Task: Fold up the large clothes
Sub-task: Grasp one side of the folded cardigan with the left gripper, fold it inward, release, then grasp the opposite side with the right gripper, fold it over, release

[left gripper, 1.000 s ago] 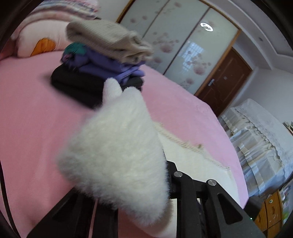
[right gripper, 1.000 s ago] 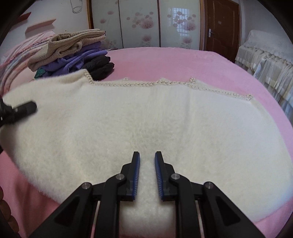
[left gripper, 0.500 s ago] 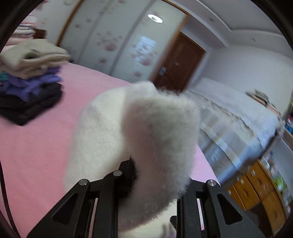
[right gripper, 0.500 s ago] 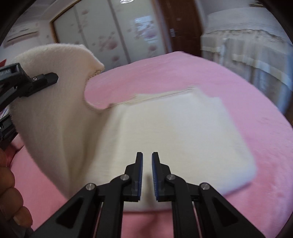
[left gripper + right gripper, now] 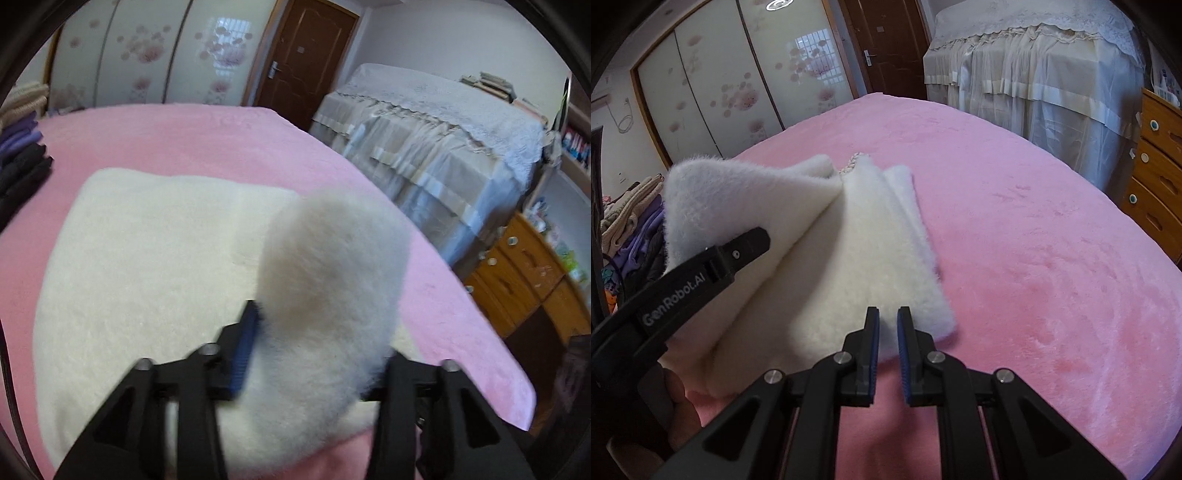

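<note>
Over pink bed (image 5: 1034, 240), left gripper (image 5: 314, 350) clamping white garment (image 5: 849, 258), right gripper (image 5: 887, 332) fingers narrowly apart

Soft, even daylight fills both fisheye views, a ceiling lamp (image 5: 778, 3) glares at the right-wrist frame's top, edges bow into dark vignettes, and the left-wrist foreground is motion-blurred.

Both wrist views look closely down along their tongs, sharing the white garment (image 5: 147, 277) (right view sees it sidelong).
</note>
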A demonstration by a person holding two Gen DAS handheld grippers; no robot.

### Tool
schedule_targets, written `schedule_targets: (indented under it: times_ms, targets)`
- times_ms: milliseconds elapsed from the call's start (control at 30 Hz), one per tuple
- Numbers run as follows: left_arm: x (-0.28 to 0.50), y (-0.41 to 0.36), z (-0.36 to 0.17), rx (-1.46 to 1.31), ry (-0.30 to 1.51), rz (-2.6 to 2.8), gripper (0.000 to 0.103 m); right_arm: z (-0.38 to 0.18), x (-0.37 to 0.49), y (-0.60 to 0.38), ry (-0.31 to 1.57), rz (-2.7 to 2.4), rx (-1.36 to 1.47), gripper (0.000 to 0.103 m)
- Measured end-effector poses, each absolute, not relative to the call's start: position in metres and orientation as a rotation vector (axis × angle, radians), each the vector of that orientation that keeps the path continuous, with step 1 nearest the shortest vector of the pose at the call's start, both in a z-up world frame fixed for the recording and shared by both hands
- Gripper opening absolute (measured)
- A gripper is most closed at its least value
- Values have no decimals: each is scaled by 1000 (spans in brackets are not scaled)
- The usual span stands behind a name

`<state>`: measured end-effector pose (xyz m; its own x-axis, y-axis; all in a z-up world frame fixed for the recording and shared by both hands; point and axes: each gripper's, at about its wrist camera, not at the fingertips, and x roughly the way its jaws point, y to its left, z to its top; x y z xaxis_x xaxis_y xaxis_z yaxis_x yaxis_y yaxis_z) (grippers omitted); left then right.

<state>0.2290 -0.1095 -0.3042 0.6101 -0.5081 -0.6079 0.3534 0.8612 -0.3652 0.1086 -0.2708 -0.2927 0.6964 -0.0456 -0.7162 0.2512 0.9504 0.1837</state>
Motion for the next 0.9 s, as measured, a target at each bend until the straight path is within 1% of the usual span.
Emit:
schedule_targets:
  times_ms: [33,100,200,233,300,367,433,533,567,633,733,833,900]
  targets:
    - [228,-104,-299,-245,770,-536,75,-290,109,-270,780,-156,286,10]
    - [218,-90,-283,-290,763,-574,89,-282,109,-268,760,-134,295,10]
    - [200,-64,-259,-335,732,-605,91,-266,110,-265,740,-111,296,11]
    - [194,-51,-253,-350,722,-595,93,-260,109,-265,736,-100,305,13]
    - [186,-25,-247,-382,699,-545,94,-249,107,-267,728,-83,327,23]
    - [184,1,-247,-402,695,-460,96,-238,106,-268,725,-67,350,45]
    - [190,24,-255,-386,713,-344,96,-225,107,-268,721,-53,357,55]
    - [202,52,-276,-352,771,-172,96,-207,118,-264,720,-10,343,64]
    - [207,62,-285,-359,803,-140,96,-204,126,-262,734,16,343,70]
    - [217,62,-299,-386,841,-119,96,-201,146,-258,788,67,365,74]
    - [229,75,-316,-411,897,-108,96,-205,185,-254,874,118,361,75]
    - [244,69,-327,-380,929,-108,96,-221,224,-251,989,124,332,75]
    - [248,69,-330,-388,928,-135,98,-234,245,-250,1070,103,322,75]
